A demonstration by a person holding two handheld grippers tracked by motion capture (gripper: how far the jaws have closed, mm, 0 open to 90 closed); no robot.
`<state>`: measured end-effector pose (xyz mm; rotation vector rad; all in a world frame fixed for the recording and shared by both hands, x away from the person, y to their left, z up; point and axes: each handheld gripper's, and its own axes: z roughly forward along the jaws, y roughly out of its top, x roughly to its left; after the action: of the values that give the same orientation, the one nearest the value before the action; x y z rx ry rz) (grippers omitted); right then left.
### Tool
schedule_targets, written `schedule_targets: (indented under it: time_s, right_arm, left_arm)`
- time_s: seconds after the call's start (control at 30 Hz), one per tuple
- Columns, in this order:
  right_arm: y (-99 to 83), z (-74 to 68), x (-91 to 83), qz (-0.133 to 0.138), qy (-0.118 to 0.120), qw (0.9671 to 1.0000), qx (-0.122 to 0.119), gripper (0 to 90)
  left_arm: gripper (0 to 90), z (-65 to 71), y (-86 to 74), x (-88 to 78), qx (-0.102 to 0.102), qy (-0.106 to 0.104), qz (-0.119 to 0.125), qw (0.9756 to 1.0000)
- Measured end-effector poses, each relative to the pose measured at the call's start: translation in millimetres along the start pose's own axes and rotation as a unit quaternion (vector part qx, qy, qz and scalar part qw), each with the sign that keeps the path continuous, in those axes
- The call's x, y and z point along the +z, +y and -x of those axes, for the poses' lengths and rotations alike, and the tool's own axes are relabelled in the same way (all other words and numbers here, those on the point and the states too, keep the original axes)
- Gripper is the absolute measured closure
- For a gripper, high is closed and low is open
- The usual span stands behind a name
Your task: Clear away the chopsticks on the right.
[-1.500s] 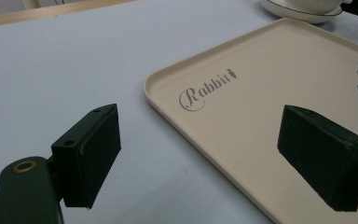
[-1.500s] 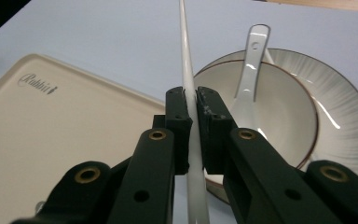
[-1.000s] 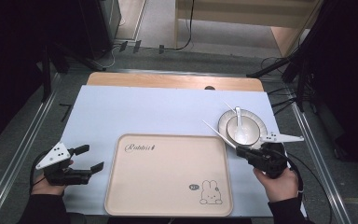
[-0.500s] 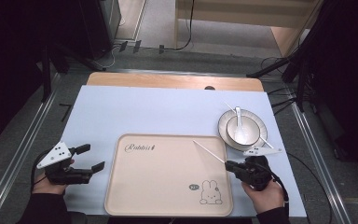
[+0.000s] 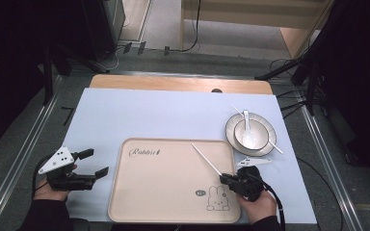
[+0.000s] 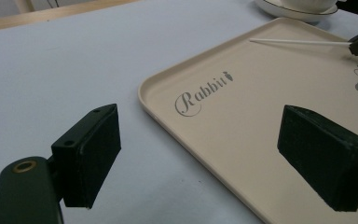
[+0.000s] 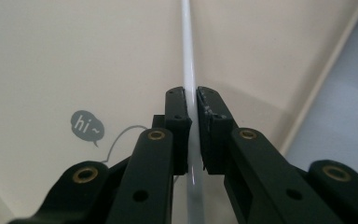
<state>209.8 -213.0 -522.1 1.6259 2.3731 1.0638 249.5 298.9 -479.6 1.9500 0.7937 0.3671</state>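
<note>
Even overhead light on the table [image 5: 125, 115]; surroundings fall into deep shadow. In the right gripper view, the tongs [image 7: 191, 100] appear softly blurred, casting faint shadows.

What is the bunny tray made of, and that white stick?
The tray looks like plastic or melamine: smooth beige, matte, with a molded raised rim and printed rabbit. The white stick, clamped in the right tool, is thin, straight and faintly glossy, probably plastic or melamine too, though the look cannot settle it.

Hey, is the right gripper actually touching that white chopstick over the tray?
Touching. The right gripper view shows the right gripper with both fingers pressed against the white chopstick, which runs between them.
</note>
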Motion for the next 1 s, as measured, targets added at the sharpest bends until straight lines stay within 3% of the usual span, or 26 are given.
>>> schedule_targets:
  time_s: [0.2, 0.43, 0.77, 1.0]
  right_arm:
    - [-0.9, -1.4, 7.7, 0.0, -0.012, 0.9991, -0.041, 79.0]
    - [2.6, -2.4, 7.7, -0.004, -0.003, 0.9982, -0.059, 66.0]
    - [13.4, 3.8, -9.2, 0.044, 0.035, 0.9967, -0.058, 50.8]
    - [26.0, 15.1, -28.1, 0.082, 0.041, 0.994, -0.059, 42.6]
  left_arm:
    - [13.6, 0.5, 0.2, 0.0, 0.001, -0.002, 0.0, 1.0]
    - [13.5, 0.8, 0.2, 0.2, 0.0, -0.003, 0.002, 1.0]
    - [13.5, 0.9, -0.1, 0.2, 0.001, -0.004, 0.002, 1.0]
    - [13.6, 0.9, 0.1, 0.4, 0.001, -0.004, 0.001, 1.0]
